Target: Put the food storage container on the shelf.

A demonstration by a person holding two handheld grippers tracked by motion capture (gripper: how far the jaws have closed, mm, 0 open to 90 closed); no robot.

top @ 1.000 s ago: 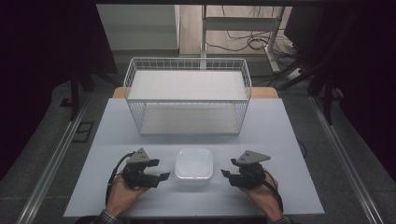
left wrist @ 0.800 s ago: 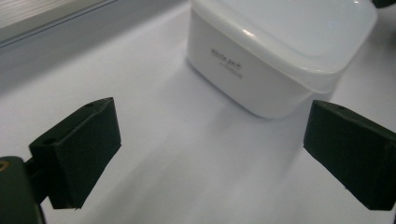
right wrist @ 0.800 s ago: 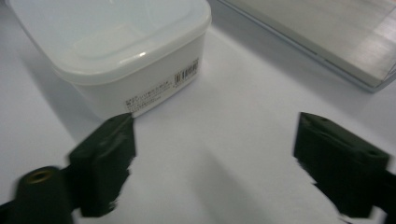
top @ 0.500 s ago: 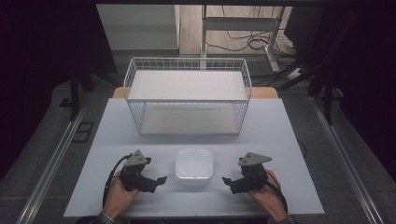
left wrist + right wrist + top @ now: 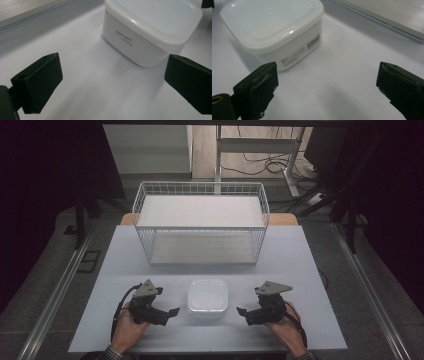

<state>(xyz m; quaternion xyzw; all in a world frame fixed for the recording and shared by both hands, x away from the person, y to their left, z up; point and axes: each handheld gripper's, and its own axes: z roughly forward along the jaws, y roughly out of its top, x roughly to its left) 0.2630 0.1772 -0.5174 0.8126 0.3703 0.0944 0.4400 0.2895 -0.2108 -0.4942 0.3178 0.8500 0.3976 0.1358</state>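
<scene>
A white lidded box (image 5: 207, 297) sits on the table (image 5: 300, 265) near its front edge, between the two grippers and touched by neither. Its lid is on and it stands flat. In the left gripper view the box (image 5: 150, 32) shows small dark lettering on one side wall; in the right gripper view the box (image 5: 274, 30) shows a printed label with a barcode on another wall.

The left gripper (image 5: 172, 312) is held in the person's left hand (image 5: 129, 332) just left of the box, its jaws pointing toward the box's near left corner. Its own camera shows both black jaws spread wide with bare table between them, gripping nothing (the box lies ahead of them and toward the right jaw).

The right gripper (image 5: 241, 311) is held in the right hand (image 5: 287, 335) just right of the box, pointing at its near right corner. Its jaws too stand wide apart and empty, with the box ahead of the left jaw in its own view.

Behind the box, well apart from it, a white wire basket (image 5: 202, 222) stands on the far half of the table, open at the top, with a white sheet lying on its floor.
</scene>
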